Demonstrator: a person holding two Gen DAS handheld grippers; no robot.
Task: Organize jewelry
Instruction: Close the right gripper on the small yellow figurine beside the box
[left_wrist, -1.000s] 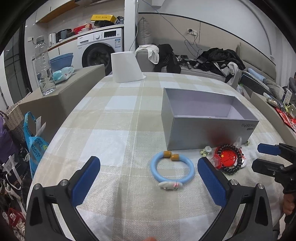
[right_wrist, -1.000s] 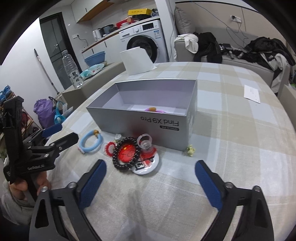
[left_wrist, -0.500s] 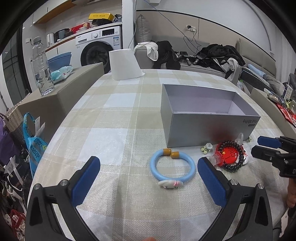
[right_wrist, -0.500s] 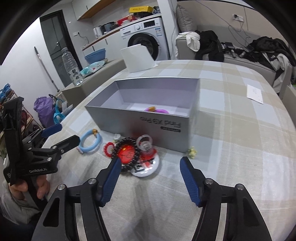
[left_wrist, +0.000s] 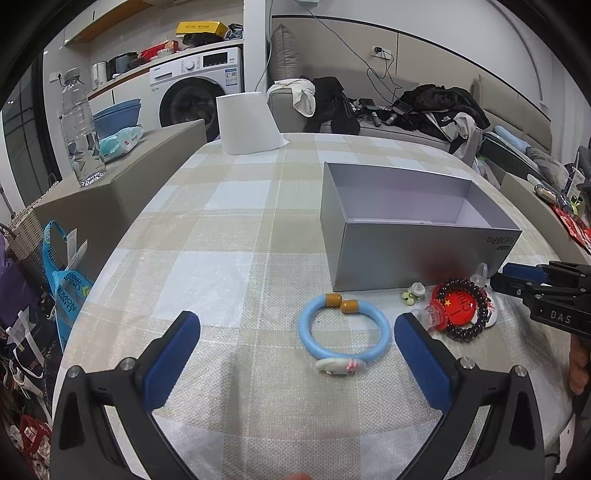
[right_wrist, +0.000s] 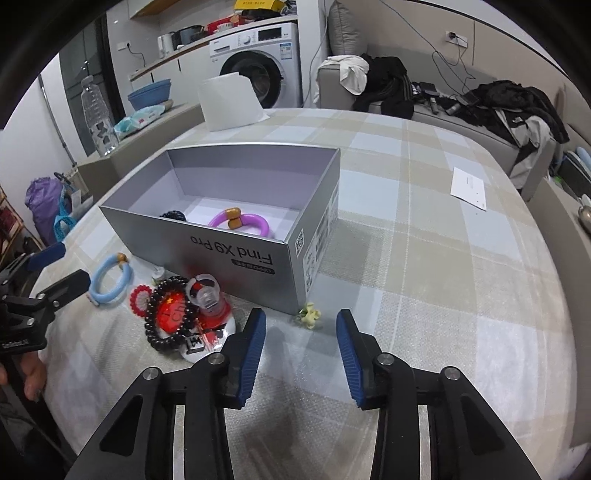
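Sitting open on the checked surface: grey box, serving as landmark for all entries. Lying inside the box: purple ring bracelet and a small dark item, too small for telling apart. Lying outside, against the box's printed front wall: dark bead bracelet ringing a red badge, with a clear-topped red trinket touching it on the side nearer the front corner. Lying farther along that wall, away from the corner: blue ring bracelet. Lying just off the box's front corner, apart from the cluster: small pale-green flower charm, compact, showing no clear long axis. Hovering just short of that corner: right tool, jaws closing, nothing between them yet, the charm lying just ahead of the tips and roughly centred on the gap. Hovering short of the blue ring bracelet: left tool, released, jaws spread wide, gripping nothing, the ring lying ahead and toward its right pad. Judging the right tool nearer the charm, needing only a short forward-and-down reach; judging the left tool nearer the blue ring.
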